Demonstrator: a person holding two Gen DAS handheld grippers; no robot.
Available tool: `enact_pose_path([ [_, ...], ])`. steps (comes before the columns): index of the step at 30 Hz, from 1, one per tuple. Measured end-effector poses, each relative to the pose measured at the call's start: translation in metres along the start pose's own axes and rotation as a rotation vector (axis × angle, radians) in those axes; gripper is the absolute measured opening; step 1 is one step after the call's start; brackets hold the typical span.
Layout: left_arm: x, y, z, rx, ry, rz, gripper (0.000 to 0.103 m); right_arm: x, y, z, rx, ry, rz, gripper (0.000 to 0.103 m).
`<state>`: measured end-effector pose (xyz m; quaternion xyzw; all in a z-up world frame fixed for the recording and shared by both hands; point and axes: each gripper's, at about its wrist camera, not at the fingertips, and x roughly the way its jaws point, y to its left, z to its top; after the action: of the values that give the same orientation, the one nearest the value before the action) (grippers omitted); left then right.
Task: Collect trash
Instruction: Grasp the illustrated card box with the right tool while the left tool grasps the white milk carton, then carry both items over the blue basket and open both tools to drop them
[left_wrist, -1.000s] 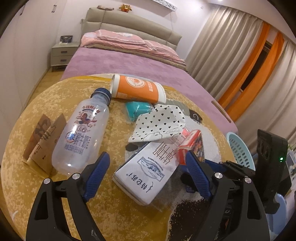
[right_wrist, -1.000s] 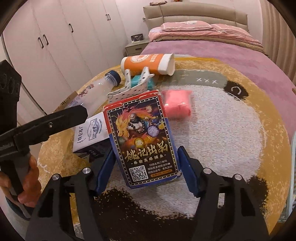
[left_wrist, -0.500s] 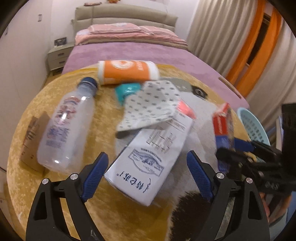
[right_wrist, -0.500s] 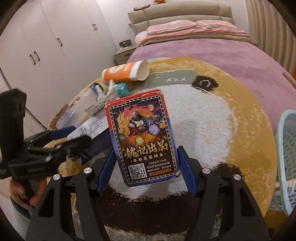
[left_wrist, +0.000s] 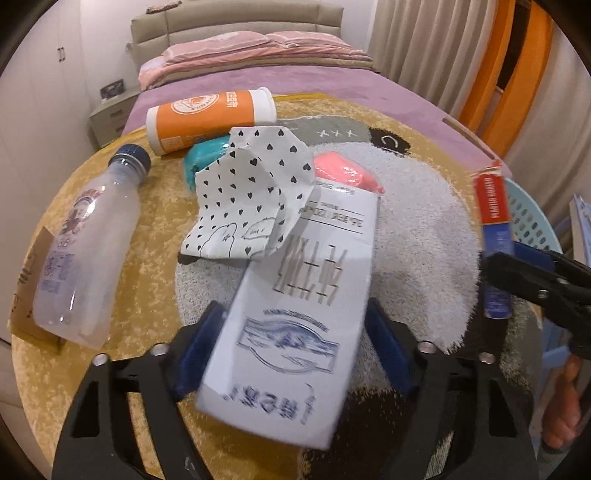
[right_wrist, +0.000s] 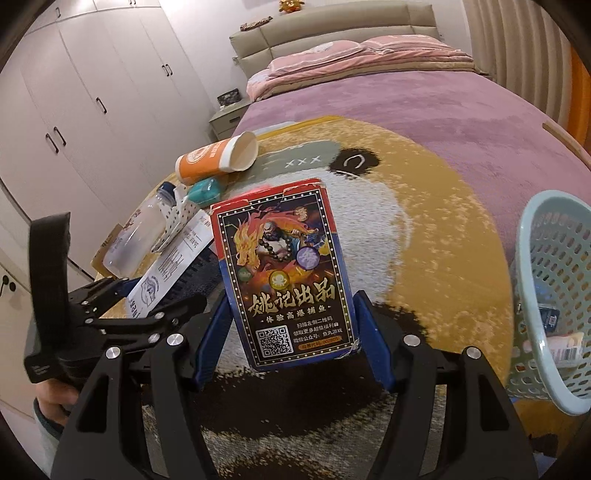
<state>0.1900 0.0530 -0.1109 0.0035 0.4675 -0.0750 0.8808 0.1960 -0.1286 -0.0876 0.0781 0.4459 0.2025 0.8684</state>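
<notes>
My left gripper (left_wrist: 291, 350) is shut on a white carton with blue print (left_wrist: 295, 314), tilted up off the round rug (left_wrist: 155, 258). My right gripper (right_wrist: 288, 336) is shut on a red and blue card box (right_wrist: 284, 273), held upright above the rug; the box also shows in the left wrist view (left_wrist: 493, 236). A pale blue perforated basket (right_wrist: 550, 280) stands at the right with some trash inside. On the rug lie an orange cup (left_wrist: 207, 118), a clear plastic bottle (left_wrist: 88, 251), a heart-print paper (left_wrist: 251, 199), a teal packet (left_wrist: 203, 158) and a pink packet (left_wrist: 343, 173).
A brown cardboard piece (left_wrist: 26, 280) lies under the bottle at the rug's left edge. A bed with a purple cover (right_wrist: 388, 96) stands behind the rug. White wardrobes (right_wrist: 81, 96) line the left wall. Orange curtains (left_wrist: 517, 62) hang at the right.
My left gripper has closed on the white carton and tilted it up. My right gripper has carried the card box up and to the right, toward the basket.
</notes>
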Motion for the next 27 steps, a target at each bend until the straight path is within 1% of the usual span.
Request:
enact_pose_path([
  [2, -0.002, 0.000, 0.000, -0.004, -0.008, 0.000, 0.065, -0.004, -0.004, 0.000, 0.007, -0.008, 0.000, 0.062],
  [3, -0.004, 0.001, -0.001, -0.015, -0.012, -0.016, 0.063, -0.006, -0.006, 0.000, 0.012, -0.013, 0.001, 0.062],
  [5, -0.010, 0.003, -0.002, -0.027, -0.028, -0.037, 0.057, -0.009, -0.009, 0.000, 0.019, -0.020, 0.002, 0.062],
  [8, -0.019, -0.002, -0.003, -0.029, -0.059, -0.044, 0.057, -0.015, -0.012, 0.001, 0.026, -0.033, 0.004, 0.062],
  [12, -0.037, -0.013, -0.001, -0.023, -0.116, -0.088, 0.057, -0.026, -0.016, 0.002, 0.032, -0.052, 0.005, 0.062],
  [20, -0.066, -0.053, 0.011, 0.036, -0.208, -0.151, 0.057, -0.049, -0.030, 0.003, 0.063, -0.103, -0.011, 0.062],
  [23, -0.070, -0.069, 0.019, 0.050, -0.227, -0.186, 0.057, -0.060, -0.040, 0.003, 0.081, -0.123, -0.025, 0.062],
  [27, -0.067, -0.090, 0.026, 0.064, -0.229, -0.219, 0.057, -0.073, -0.058, 0.002, 0.109, -0.151, -0.060, 0.062],
])
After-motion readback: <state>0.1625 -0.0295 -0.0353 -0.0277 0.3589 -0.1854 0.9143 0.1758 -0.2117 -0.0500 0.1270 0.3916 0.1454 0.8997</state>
